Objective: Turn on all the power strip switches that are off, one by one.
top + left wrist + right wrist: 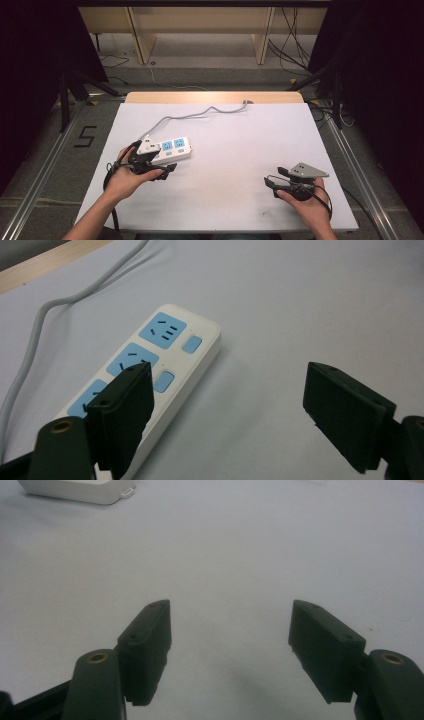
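Your left claw (167,170) is right up at the power strip (172,150), jaws spread wide and gripping nothing. The strip lies flat on the left half of the bench (225,150), with its grey cord (195,115) trailing away to the far edge. In the left gripper view, one jaw overlaps the near end of the power strip (165,355), across the blue sockets, while the other stands off over bare bench to the right. So you're in the approach, lining up for a grasp, and nothing is pinched yet.

Your right claw (272,181) waits well apart on the near right side, jaws open and empty, pointing across the bench. The strip's end (80,490) sits far off at the top of its view.

The next move looks like yours on the left: bring the wide jaws to straddle the strip's body, then close. Mind the switches beside the sockets; a jaw landing on one could slip.
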Demonstrator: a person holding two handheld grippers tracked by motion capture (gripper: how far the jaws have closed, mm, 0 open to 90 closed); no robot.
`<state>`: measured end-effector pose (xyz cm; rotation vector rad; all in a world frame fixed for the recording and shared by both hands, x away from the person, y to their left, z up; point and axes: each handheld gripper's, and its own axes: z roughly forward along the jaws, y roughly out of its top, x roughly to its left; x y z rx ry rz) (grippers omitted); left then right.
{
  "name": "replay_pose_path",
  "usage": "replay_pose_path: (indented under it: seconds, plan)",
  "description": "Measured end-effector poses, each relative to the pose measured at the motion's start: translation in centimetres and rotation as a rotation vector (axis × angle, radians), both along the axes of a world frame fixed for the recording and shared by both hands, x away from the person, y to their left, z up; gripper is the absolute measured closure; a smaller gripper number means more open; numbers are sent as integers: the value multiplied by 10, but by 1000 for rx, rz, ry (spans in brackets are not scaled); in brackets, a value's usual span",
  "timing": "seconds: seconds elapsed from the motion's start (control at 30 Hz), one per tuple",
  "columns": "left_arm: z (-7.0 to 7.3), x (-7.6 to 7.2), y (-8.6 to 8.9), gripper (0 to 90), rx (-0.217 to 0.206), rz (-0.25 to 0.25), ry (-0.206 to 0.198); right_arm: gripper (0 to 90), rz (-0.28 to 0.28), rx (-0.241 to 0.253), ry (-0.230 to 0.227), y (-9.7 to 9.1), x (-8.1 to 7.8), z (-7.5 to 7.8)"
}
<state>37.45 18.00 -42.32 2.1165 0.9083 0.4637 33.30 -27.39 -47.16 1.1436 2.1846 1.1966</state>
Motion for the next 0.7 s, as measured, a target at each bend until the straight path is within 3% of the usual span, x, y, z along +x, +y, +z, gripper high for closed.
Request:
replay_pose_path:
  seconds: [0.17,0.7]
  plan:
    - [-8,-8,4,192,-9,-15,-11,343,-1,-1,1,0,0,0]
    - [-24,-24,28,179,-11,6,-25,341,-2,-2,5,-1,0,0]
